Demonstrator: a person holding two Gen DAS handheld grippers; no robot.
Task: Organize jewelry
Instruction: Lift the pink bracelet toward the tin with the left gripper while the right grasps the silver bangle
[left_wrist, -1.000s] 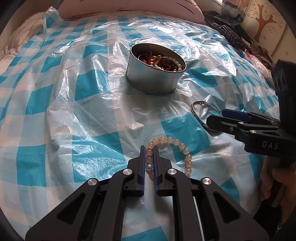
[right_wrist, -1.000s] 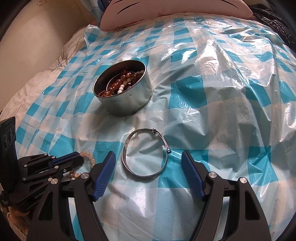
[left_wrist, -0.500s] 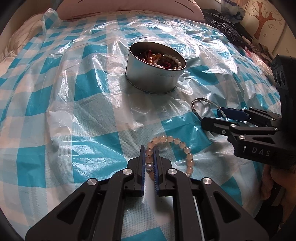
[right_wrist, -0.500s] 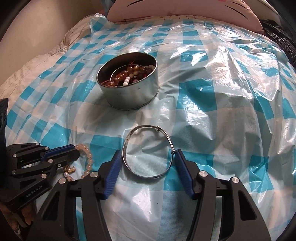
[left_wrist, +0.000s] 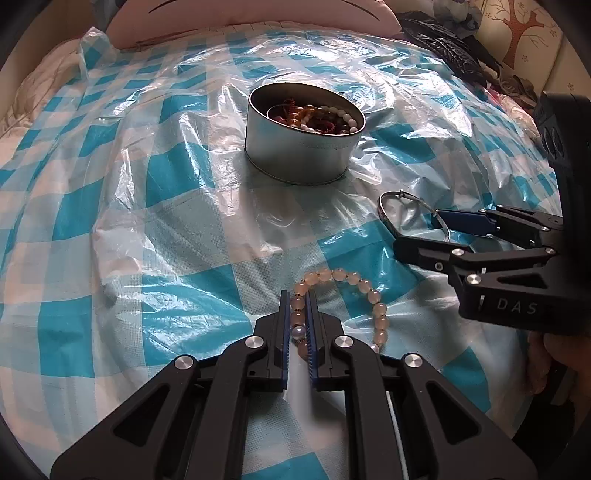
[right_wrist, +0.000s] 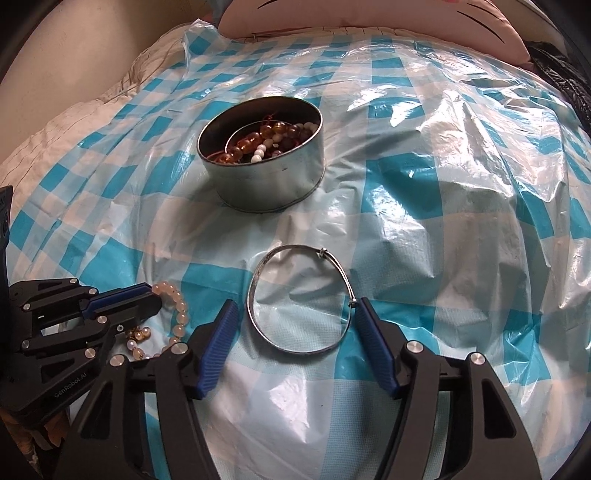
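A bracelet of pale peach beads (left_wrist: 373, 295) lies on the checked plastic sheet, and my left gripper (left_wrist: 297, 295) is shut on its near side. A thin silver bangle (right_wrist: 306, 349) lies flat between the blue pads of my right gripper (right_wrist: 295, 306). The right pad (right_wrist: 364, 317) touches the bangle at its clasp. The left pad (right_wrist: 225, 321) stands a little off its rim, so the gripper is open. A round metal tin (left_wrist: 303, 155) with several bead bracelets inside stands farther back. From the right wrist view the left gripper (right_wrist: 147, 299) sits at the lower left over the beads (right_wrist: 181, 306).
The blue-and-white checked plastic sheet (left_wrist: 166, 240) is wrinkled over a bed. A pink pillow (left_wrist: 258, 14) lies at the far edge and dark clothes (left_wrist: 450, 48) at the far right. A hand (left_wrist: 550, 358) holds the right gripper's handle.
The right gripper's jaws have narrowed from wide open around the bangle and edged forward. The left gripper has kept still on the beads.
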